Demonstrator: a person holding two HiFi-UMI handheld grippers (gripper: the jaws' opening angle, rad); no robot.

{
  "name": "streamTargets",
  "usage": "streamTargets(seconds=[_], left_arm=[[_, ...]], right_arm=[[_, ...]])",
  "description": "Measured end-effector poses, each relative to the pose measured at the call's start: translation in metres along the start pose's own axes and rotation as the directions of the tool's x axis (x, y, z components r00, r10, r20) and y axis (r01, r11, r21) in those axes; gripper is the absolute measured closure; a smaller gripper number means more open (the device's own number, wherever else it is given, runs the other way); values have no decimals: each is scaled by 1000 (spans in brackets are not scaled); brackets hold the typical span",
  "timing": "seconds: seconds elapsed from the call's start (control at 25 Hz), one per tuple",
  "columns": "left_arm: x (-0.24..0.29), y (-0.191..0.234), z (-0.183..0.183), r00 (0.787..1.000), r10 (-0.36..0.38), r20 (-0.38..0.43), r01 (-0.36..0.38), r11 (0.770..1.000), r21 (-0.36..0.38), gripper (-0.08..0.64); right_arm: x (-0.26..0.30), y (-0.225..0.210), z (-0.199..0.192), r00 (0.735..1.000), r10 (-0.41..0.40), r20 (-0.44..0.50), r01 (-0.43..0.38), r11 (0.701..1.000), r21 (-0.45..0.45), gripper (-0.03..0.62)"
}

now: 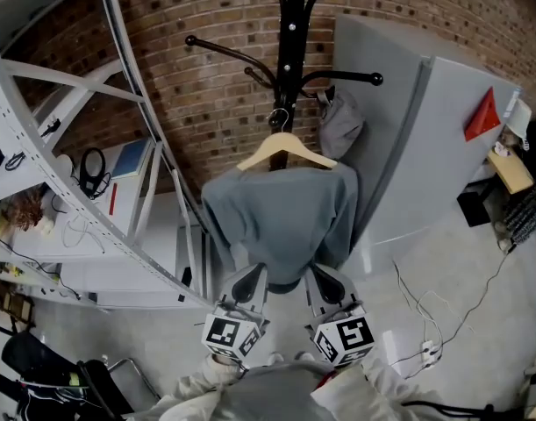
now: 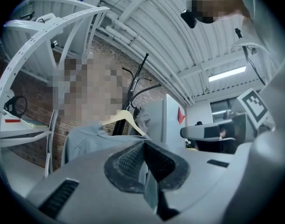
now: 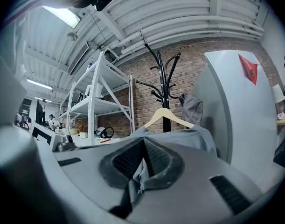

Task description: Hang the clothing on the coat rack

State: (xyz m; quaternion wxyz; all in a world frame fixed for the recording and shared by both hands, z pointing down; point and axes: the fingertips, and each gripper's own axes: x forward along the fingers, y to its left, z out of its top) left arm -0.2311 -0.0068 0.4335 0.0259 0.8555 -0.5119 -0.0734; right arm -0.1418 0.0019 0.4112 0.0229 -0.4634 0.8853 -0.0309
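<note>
Grey garment (image 1: 281, 213) on hanger (image 1: 285, 149), clamped by left gripper (image 1: 247, 281) and right gripper (image 1: 327, 281)

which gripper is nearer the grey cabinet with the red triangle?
Right. The right gripper, shut on the grey shirt at its hem, is on the side of the cabinet. The left gripper, also shut on the hem, sits farther away, toward the white shelving.

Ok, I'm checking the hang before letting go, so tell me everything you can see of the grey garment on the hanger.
The grey garment is soft, blue-grey cloth, draped over a pale wooden hanger whose hook sits by the black coat rack pole. Its shoulders slope off both hanger ends and the body hangs toward the person. The left gripper and right gripper are each shut on its lower edge.
</note>
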Motion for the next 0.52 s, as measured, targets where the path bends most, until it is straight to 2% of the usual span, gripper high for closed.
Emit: streamTargets(seconds=[0.52], left_arm=[[31,-6,-9,1000,-3,0,3,1000,-2,552]], right_arm=[[10,-27,-2,1000,17,-4,-17,1000,7,569]])
